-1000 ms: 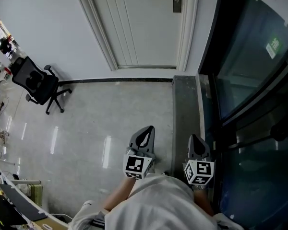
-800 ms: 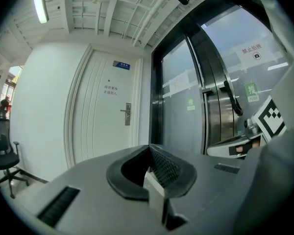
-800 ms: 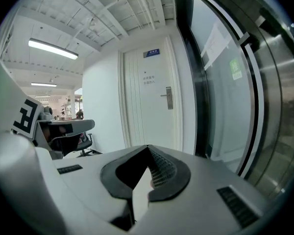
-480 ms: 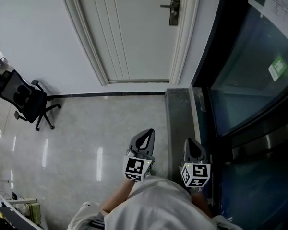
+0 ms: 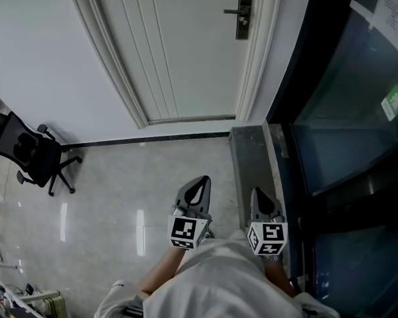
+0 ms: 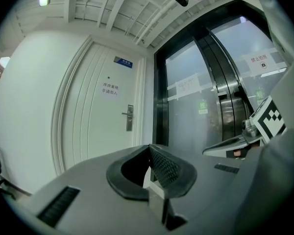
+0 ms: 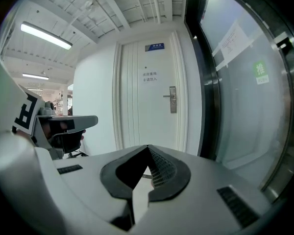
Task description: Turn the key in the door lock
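A: Well, in the head view the door lock (image 5: 244, 13) is far ahead but closer than a second ago. The left gripper (image 5: 199, 184) and right gripper (image 5: 260, 194) are near and low.
B: Left gripper view?
A: Jaws together, empty; the lock is well apart.
B: Right gripper view?
A: Likewise closed, holding nothing. I'd say this is still the approach; I can't make out a key.

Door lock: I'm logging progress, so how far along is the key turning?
Nothing looks done: the door lock is well ahead, no key visible in it. In hand: left gripper and right gripper point toward it, both shut, empty. Left: reach it, turn the key.
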Available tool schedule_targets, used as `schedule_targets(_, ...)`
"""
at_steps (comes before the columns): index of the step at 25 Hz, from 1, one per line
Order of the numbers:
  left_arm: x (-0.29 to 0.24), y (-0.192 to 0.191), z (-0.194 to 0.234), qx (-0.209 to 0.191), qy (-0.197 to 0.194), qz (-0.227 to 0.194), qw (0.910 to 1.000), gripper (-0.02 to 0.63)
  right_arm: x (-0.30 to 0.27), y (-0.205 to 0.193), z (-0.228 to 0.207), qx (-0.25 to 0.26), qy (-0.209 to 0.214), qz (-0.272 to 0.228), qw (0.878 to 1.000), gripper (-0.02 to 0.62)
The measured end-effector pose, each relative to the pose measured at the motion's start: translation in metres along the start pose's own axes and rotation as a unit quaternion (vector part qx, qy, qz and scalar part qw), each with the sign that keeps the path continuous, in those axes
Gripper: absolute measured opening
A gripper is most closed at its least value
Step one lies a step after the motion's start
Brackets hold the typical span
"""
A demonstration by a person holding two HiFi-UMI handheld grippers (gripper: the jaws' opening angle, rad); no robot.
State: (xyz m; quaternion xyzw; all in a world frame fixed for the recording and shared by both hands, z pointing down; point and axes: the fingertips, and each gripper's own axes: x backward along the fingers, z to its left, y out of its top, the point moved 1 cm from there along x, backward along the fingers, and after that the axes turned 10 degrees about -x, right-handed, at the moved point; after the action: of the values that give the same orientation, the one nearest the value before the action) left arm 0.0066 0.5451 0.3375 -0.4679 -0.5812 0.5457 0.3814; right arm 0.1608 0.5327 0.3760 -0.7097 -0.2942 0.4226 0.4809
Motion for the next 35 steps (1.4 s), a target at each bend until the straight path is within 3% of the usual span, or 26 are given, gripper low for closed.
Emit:
schedule_targets(14,-0.054,-0.036,0.064,0.015,0.039,0.051,0.9978,0.009,-0.1,0.015,-0.023,-0.009,-0.001,0.012,1.0,0.002)
schedule_targets(17,-0.086,-0.029,0.08,0.014,0.045,0.031,0.9984,0.01,-0.133,0.03,-0.034,-0.009,-0.001,0.01,1.0,0.002)
schedule_targets(25,-0.188,-0.021,0.108,0.009,0.034,0.03,0.999,0.009,-0.212,0.056,-0.083,-0.02,-0.01,0.019,1.0,0.002)
schedule_targets(35,-0.293,-0.003,0.134,-0.001,0.062,0.018,0.9979,0.009,-0.302,0.11,-0.141,-0.006,0.008,0.007,1.0,0.002)
